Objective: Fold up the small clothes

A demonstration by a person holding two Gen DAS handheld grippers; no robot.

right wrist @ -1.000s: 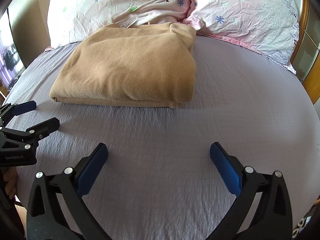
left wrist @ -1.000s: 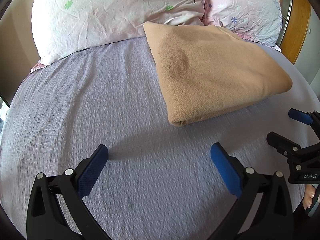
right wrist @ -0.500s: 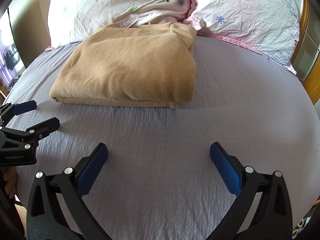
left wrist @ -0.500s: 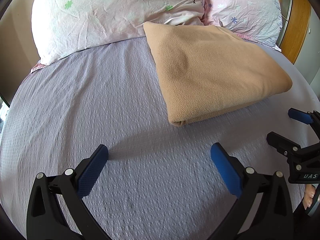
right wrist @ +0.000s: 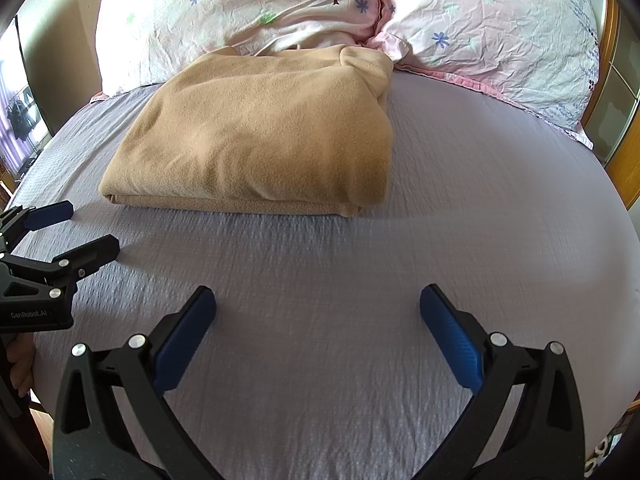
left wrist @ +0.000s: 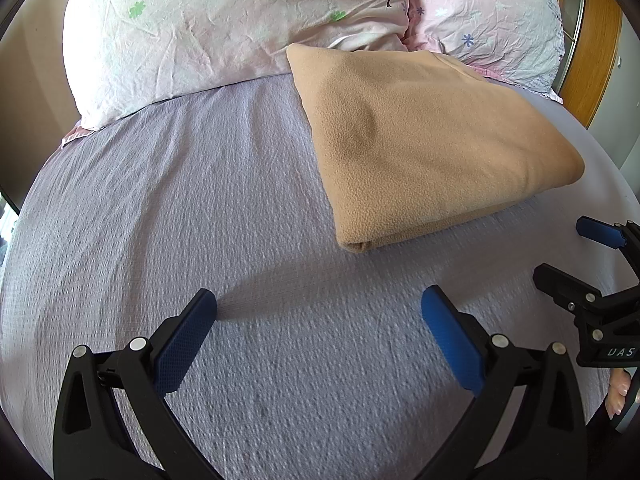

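Observation:
A tan fleece garment (left wrist: 424,136) lies folded into a flat rectangle on the lavender bed sheet (left wrist: 200,208), its far edge against the pillows. It also shows in the right wrist view (right wrist: 264,140). My left gripper (left wrist: 318,312) is open and empty, low over the sheet, short of the garment's near left corner. My right gripper (right wrist: 318,312) is open and empty over the sheet, in front of the garment. Each gripper shows at the edge of the other's view, the right one (left wrist: 576,252) and the left one (right wrist: 76,232), both open.
Two pink floral pillows (left wrist: 224,20) (left wrist: 488,12) lie along the head of the bed. A wooden frame (left wrist: 596,48) stands at the far right. The bed's edge curves down at the left (right wrist: 36,168) and right (right wrist: 616,184).

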